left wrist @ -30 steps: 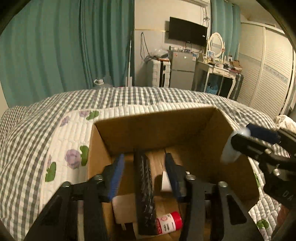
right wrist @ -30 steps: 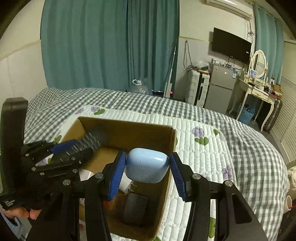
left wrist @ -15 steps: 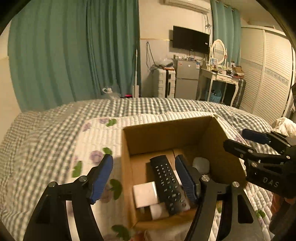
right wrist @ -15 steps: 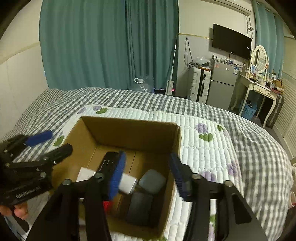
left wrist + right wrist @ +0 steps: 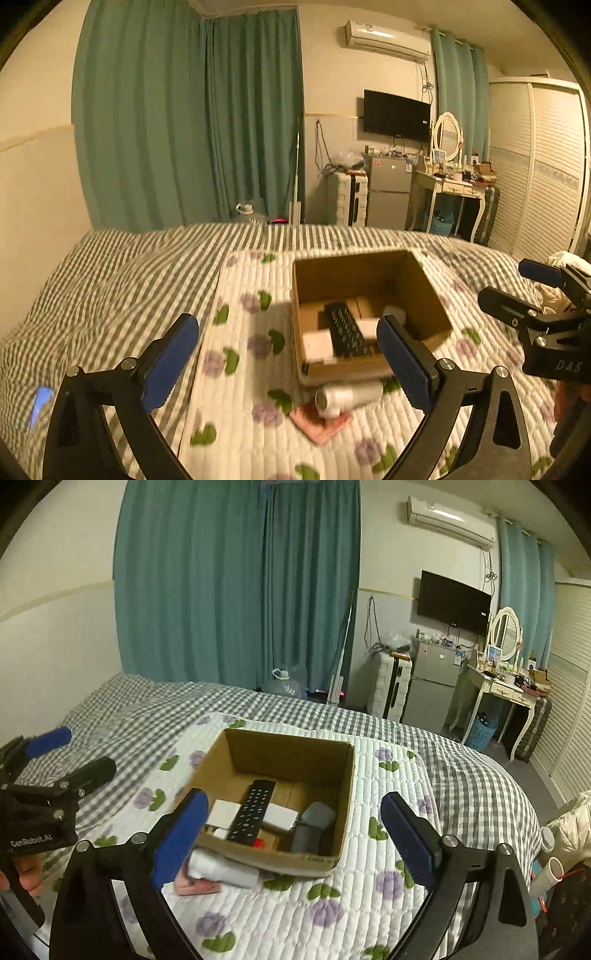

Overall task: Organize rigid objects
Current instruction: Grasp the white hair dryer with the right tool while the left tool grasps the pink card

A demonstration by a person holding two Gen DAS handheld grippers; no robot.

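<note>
An open cardboard box point(image 5: 424, 295) point(image 5: 345, 794) stands on a white floral quilt point(image 5: 258, 424) on the bed. Inside lie a black remote point(image 5: 347, 330) point(image 5: 253, 808), white blocks point(image 5: 317, 343) point(image 5: 225, 810), a pale blue case point(image 5: 317, 812) and a dark grey item point(image 5: 306, 840). My left gripper point(image 5: 288, 365) is open and empty, held back from the box. My right gripper point(image 5: 291, 840) is open and empty, also above and before the box. Each gripper shows at the edge of the other's view, the right one point(image 5: 535, 291) and the left one point(image 5: 55, 753).
A white cylinder point(image 5: 347, 397) point(image 5: 221, 869) lies on a pink cloth point(image 5: 317, 424) point(image 5: 195, 886) against the box's near side. A grey checked bedspread point(image 5: 147, 709) covers the bed. Beyond it are teal curtains, a fridge point(image 5: 436, 686) and a dressing table point(image 5: 502, 690).
The left gripper let go of the remote and the right gripper let go of the pale blue case; both now lie in the box. Both grippers opened wide and pulled back and up.
</note>
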